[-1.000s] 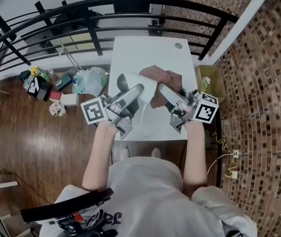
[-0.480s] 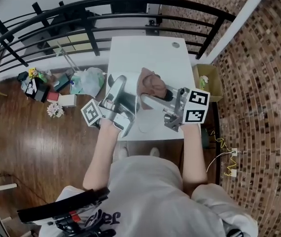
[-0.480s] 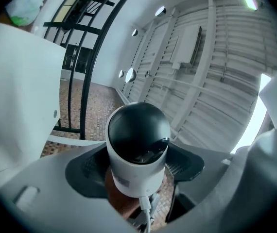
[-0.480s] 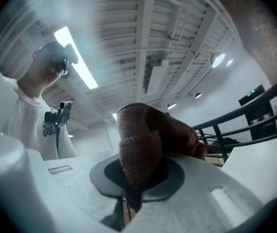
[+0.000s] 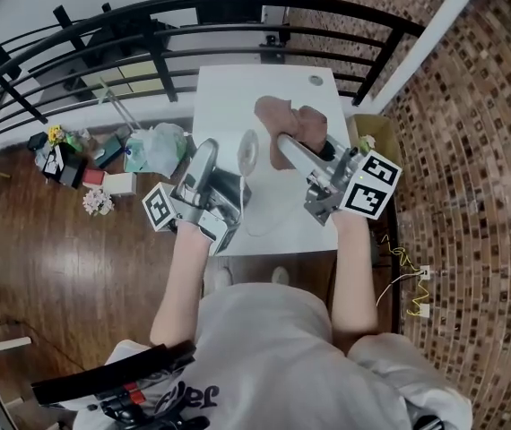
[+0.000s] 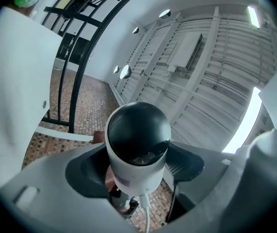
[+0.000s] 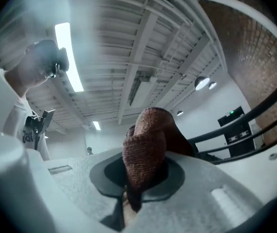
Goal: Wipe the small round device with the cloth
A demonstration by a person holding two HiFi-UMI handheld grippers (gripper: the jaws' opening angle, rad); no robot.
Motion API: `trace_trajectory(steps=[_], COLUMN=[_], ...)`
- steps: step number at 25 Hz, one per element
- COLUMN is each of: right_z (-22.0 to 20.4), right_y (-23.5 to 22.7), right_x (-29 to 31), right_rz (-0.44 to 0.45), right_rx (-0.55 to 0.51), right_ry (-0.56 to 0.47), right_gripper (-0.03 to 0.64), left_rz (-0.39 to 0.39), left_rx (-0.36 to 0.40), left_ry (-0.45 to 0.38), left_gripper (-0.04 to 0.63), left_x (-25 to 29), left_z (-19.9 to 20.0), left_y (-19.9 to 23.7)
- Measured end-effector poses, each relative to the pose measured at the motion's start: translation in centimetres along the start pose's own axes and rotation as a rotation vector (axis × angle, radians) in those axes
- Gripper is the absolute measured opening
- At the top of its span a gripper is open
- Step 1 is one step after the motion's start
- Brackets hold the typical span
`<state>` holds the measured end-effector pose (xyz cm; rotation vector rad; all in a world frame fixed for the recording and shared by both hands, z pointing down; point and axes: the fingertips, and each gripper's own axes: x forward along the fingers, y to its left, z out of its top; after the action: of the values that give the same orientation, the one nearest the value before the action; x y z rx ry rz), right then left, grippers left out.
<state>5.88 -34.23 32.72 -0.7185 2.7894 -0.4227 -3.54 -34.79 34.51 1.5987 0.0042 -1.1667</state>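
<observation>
The small round device (image 5: 248, 152), white with a black dome (image 6: 138, 139), is held above the white table (image 5: 229, 97) in my left gripper (image 5: 229, 161). Its jaws are shut on the device's white body, and the dome points away from the jaws. A white cable (image 6: 146, 216) hangs from the base of the device. My right gripper (image 5: 288, 141) is shut on the brown knitted cloth (image 5: 291, 122), which bunches up out of the jaws (image 7: 146, 154). The cloth hangs just right of the device, and I cannot tell whether they touch.
A black curved railing (image 5: 238, 12) runs behind the table. Bags and small clutter (image 5: 103, 155) lie on the wooden floor to the left. A cardboard box (image 5: 368, 141) stands by the table's right side. The white cable loops over the table's near part (image 5: 260, 227).
The cloth was pressed against the device a second ago. My right gripper has since carried it up and to the far right. The left gripper shifted slightly left, and the device now shows edge-on.
</observation>
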Motion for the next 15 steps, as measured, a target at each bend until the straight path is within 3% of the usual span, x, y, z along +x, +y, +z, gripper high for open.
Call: trace_trajectory(steps=[5,9,12,15], right_z=[0.3,-1.7,-4.1,-5.7], right_y=[5.3,7.9,9.6,8.8], right_x=[3.1,2.9,2.5,1.5], right_rz=[0.108,0.204,0.305,0.335], right_rx=[-0.173,-0.346,-0.388,-0.332], right_ry=[0.03,0.129,0.223,0.253], right_gripper=[0.023,0.023,0.023,0.023], left_rz=[0.02,0.026,0.009,-0.021], left_rx=[-0.079,-0.068,-0.072,-0.075], left_ry=[-0.03,-0.051,-0.066,-0.058], left_gripper=[0.376,0.376,0.376,0.376], left_x=[0.1,0.3,0.2,0.1], left_z=[-0.5,0.3,0.7,0.9], left_y=[1.3,1.1,0.7,0.0])
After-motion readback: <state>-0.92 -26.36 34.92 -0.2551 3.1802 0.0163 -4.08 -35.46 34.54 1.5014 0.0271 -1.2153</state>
